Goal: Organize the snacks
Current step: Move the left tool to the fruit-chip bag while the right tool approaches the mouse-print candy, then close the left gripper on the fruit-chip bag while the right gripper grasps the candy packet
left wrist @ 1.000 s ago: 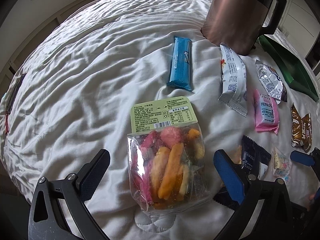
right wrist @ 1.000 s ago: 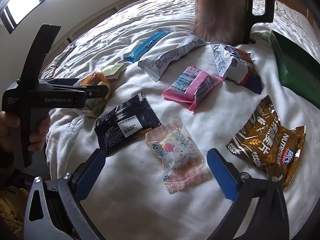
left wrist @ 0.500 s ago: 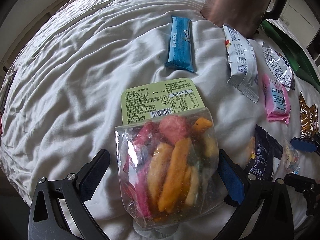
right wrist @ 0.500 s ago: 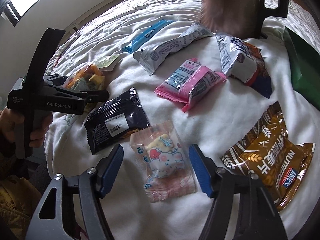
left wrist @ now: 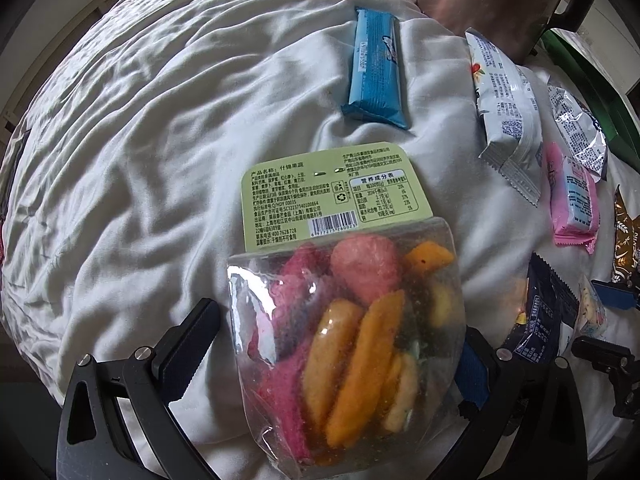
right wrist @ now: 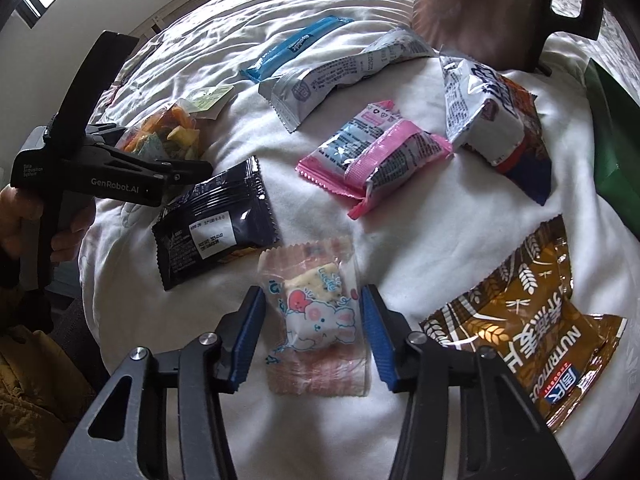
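Both grippers are built from black linkage arms joined by silver round-headed screws, and their fingers (right wrist: 248, 340) are faced with blue ribbed pads. The left gripper (right wrist: 192, 168), seen from the right wrist, is marked "GenRobot.AI" in white on its black body, above a grey pistol handle. A mustard-yellow garment (right wrist: 28, 392) is seen at the lower left.

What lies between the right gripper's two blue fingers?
In the right wrist view, a clear candy wrapper printed with a pink cartoon elephant lies between the closing fingers of the right gripper, on the white quilt.
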`<state>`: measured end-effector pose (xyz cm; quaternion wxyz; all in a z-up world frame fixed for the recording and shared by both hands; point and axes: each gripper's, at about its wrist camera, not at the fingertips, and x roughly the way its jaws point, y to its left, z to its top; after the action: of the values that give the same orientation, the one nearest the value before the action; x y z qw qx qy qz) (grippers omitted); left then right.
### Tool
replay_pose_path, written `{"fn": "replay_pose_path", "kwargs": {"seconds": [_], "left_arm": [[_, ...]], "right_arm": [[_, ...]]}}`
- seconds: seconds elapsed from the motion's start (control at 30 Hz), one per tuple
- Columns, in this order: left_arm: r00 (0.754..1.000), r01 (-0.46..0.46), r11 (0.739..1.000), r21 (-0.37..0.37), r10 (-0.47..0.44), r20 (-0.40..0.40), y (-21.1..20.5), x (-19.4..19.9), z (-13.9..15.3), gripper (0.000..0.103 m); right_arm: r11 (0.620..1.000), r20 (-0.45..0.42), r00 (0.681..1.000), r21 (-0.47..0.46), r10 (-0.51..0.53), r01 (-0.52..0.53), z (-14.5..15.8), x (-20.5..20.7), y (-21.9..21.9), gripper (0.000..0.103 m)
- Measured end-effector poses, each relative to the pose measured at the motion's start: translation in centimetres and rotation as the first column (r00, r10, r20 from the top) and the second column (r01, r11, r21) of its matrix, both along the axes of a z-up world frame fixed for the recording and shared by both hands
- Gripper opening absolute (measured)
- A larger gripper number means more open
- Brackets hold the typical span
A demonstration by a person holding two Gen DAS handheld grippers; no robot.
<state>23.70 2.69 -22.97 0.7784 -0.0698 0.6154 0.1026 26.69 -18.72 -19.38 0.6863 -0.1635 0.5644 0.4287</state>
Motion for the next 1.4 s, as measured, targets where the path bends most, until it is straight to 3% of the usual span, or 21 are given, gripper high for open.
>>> {"fn": "replay_pose_path", "kwargs": {"seconds": [0.1,0.17,0.3,0.4,0.47,0.73,1.03,1.27,1.4], "left_arm": [[1.0,-0.004,1.0,-0.006,0.004,-0.007,0.3,0.2,-0.3,0.102],[1.0,-0.013,1.0,-0.017,0.013,-0.006,0.7,0.3,-0.4,0.095],[0.999,-0.037,0.999,-0.032,0.037,0.001,1.4,1.0,-0.2,0.084],[1.0,-0.03,0.999,-0.037,0.03,0.003,1.5,1.4,-0.1,0.076],[1.0,-0.025,0.999,-0.044,0.025,0.01,1.6,1.6,0.1,0.065],[0.999,-0.013,1.0,-0.01,0.014,0.042,1.0,1.6,0.9,0.056],[0.995,-0.017,0.999,-0.047,0.022,0.101,0.9,-1.0,3.8,0.056],[0.994,0.013,1.0,-0.024,-0.01,0.107,1.0,-2.0,5.5,0.054],[0.994,0.03,1.0,0.002,-0.03,0.104,0.1,-2.3,5.0,0.054]], "right_arm": [[1.0,-0.001,1.0,0.002,-0.004,0.004,0.0,-0.1,-0.1,0.032],[1.0,-0.001,1.0,0.002,-0.005,0.005,0.1,-0.2,0.0,0.03],[1.0,-0.002,1.0,0.001,-0.016,0.016,0.2,-0.2,-0.1,0.012],[1.0,-0.002,1.0,0.001,-0.02,0.02,0.4,-0.2,-0.4,0.003],[1.0,0.0,1.0,0.001,-0.025,0.025,0.6,-0.2,-0.8,0.0],[0.999,0.033,0.998,-0.001,-0.049,0.049,0.9,-0.6,-0.7,0.0],[0.996,0.054,0.995,0.006,-0.087,0.087,1.8,-1.1,-0.8,0.0],[0.995,0.053,0.994,-0.021,-0.097,0.099,1.5,-1.2,-0.1,0.0],[0.994,0.06,0.993,-0.033,-0.104,0.106,1.5,-1.2,0.2,0.0]]}}
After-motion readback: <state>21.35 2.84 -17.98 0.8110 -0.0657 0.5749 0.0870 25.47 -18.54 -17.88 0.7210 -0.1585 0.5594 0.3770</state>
